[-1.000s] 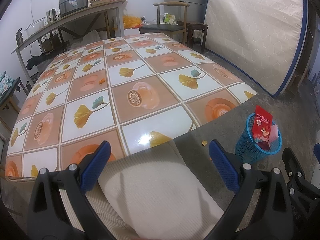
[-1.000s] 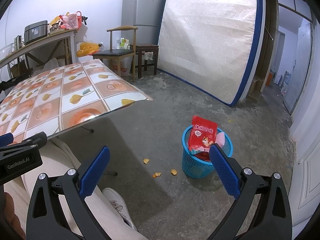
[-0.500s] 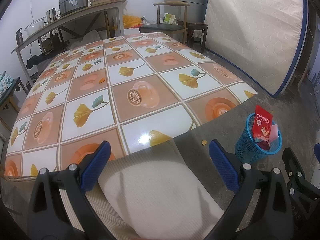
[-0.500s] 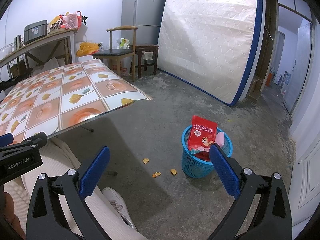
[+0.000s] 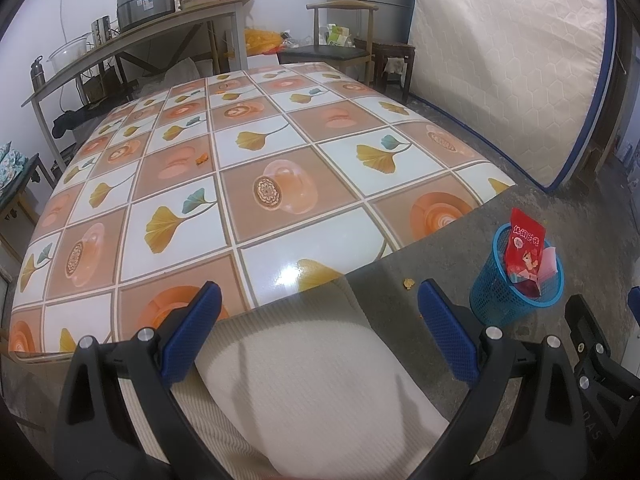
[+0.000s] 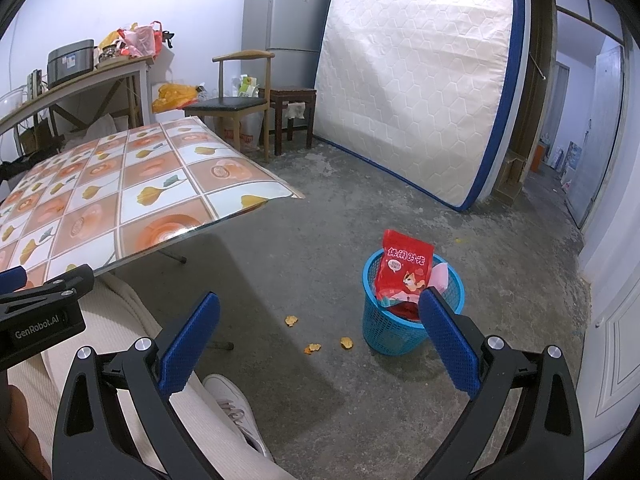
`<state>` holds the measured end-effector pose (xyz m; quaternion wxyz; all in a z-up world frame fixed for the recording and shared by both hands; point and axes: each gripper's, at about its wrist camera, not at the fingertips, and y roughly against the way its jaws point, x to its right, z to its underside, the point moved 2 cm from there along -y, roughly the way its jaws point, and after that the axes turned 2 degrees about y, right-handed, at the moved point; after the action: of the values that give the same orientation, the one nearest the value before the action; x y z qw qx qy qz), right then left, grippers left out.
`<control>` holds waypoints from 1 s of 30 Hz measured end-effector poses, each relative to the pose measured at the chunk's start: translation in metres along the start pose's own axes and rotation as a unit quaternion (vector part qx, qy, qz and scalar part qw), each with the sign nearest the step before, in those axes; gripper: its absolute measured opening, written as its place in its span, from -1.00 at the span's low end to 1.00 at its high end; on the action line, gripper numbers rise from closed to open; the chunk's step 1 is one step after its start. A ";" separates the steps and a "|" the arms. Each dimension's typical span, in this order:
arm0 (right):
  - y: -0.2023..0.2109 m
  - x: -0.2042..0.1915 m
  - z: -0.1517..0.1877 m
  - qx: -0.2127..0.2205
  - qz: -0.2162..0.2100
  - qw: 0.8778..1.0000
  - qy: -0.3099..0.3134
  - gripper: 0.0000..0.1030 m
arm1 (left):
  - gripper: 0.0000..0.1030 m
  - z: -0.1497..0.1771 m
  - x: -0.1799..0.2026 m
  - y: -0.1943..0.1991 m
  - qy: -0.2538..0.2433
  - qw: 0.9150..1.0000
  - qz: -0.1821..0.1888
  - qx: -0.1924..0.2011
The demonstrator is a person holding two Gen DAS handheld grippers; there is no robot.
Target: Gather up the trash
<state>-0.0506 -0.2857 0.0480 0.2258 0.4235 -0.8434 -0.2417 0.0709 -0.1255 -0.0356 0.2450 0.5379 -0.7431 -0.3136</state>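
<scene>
Red snack packet (image 6: 404, 270) stood upright in blue mesh bin (image 6: 384, 330) on concrete floor (image 6: 320, 216), right of table; nothing shifted since earlier frames. Orange scraps (image 6: 312, 347) lay on floor just left of bin, one crumb (image 5: 201, 157) on table's patterned cloth (image 5: 256, 160). My left gripper (image 5: 316, 316) hung spread, empty, above my lap at table edge. My right gripper (image 6: 318, 328) spread, empty, facing bin. Open floor ran to mattress (image 6: 412, 80) leaning on wall; chair (image 6: 234, 100) and fridge (image 6: 286, 20) beyond.
</scene>
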 end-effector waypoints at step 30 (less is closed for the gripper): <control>0.001 0.000 -0.001 0.004 0.000 1.000 -0.001 0.88 | 0.84 0.000 0.002 0.000 -0.001 1.000 -0.002 0.002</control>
<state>-0.0504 -0.2854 0.0495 0.2231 0.4240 -0.8446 -0.2389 0.0702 -0.1278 -0.0358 0.2424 0.5394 -0.7432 -0.3131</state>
